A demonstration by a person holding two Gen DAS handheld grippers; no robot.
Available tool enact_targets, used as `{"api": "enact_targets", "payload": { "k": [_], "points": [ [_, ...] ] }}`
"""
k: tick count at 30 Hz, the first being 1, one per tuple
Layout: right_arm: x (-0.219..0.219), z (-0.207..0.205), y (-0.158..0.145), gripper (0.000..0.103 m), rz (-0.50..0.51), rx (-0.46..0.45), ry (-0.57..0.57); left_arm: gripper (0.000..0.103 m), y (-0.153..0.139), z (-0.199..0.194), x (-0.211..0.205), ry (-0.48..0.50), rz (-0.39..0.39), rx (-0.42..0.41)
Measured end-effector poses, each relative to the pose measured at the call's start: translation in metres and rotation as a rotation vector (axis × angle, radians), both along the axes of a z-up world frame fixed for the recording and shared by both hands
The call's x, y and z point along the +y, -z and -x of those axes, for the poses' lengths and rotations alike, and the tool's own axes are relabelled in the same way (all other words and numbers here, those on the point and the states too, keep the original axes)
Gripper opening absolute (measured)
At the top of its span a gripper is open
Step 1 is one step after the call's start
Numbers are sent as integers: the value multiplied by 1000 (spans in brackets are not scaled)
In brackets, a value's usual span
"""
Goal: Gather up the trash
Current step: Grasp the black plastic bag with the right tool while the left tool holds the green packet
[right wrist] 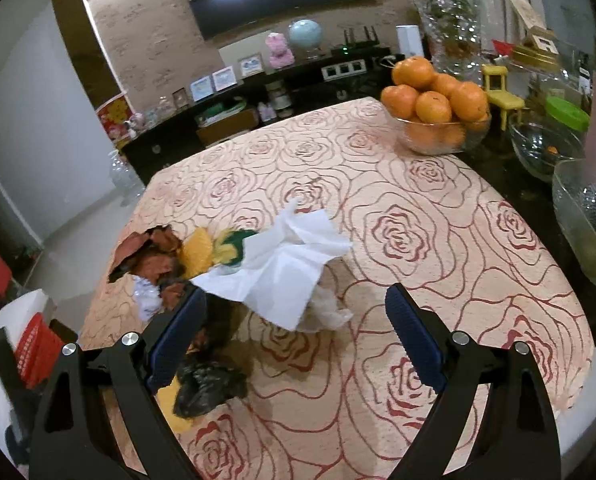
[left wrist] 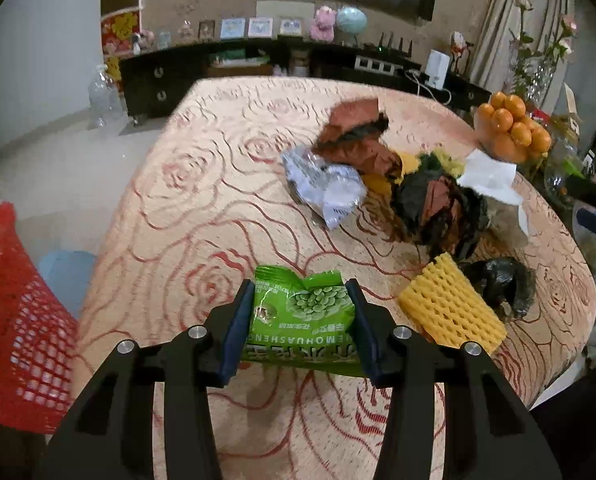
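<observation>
My left gripper (left wrist: 304, 292) is shut on a green pea snack packet (left wrist: 304, 316) and holds it just above the rose-patterned table (left wrist: 201, 208). Beyond it lie a silver wrapper (left wrist: 324, 186), brown and dark crumpled paper (left wrist: 358, 136), a yellow foam net (left wrist: 452, 306), a black bag (left wrist: 498, 284) and a white tissue (left wrist: 490, 176). My right gripper (right wrist: 295, 300) is open, its fingers either side of the white tissue (right wrist: 285, 268). The black bag (right wrist: 207, 388) and brown paper (right wrist: 149, 252) lie to its left.
A red mesh basket (left wrist: 13, 320) stands off the table's left edge; it also shows in the right wrist view (right wrist: 33, 352). A glass bowl of oranges (right wrist: 438, 120) and glass bowls (right wrist: 546, 148) stand at the far right. A dark sideboard runs along the back wall.
</observation>
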State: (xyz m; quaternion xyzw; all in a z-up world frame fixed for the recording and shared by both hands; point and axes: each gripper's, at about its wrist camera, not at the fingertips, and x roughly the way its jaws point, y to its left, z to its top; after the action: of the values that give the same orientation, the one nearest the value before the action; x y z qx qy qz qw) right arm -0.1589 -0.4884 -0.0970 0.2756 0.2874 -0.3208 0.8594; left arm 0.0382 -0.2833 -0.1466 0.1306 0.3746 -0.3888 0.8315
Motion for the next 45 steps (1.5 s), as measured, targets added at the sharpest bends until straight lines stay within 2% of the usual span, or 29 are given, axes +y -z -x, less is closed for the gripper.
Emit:
{"api": "enact_targets", "payload": {
  "k": [8, 12, 16, 19, 25, 27, 32, 35, 45],
  "points": [
    [-19, 3, 10, 88, -46, -9, 51, 44, -26, -8, 29, -62, 49, -40],
    [-1, -14, 12, 88, -42, -20, -77, 44, -32, -14, 40, -88, 68, -36],
    [25, -38, 18, 88, -28, 13, -227, 44, -32, -18, 46, -107, 66, -30],
    [41, -55, 31, 79, -33, 71, -304, 44, -31, -18, 48, -110, 63, -30],
    [55, -72, 57, 63, -60, 183, -364, 44, -33, -19, 50, -109, 64, -41],
    [57, -71, 59, 59, -79, 173, -373, 44, -33, -19, 51, -111, 63, -41],
    [69, -75, 60, 43, -76, 181, -418, 44, -34, -20, 53, -115, 63, -42],
    [71, -77, 59, 39, -70, 172, -420, 44, -35, -22, 55, -120, 64, -47],
    [71, -64, 20, 38, 6, 47, -405, 44, -46, -19, 62, -134, 90, -76]
  ]
}}
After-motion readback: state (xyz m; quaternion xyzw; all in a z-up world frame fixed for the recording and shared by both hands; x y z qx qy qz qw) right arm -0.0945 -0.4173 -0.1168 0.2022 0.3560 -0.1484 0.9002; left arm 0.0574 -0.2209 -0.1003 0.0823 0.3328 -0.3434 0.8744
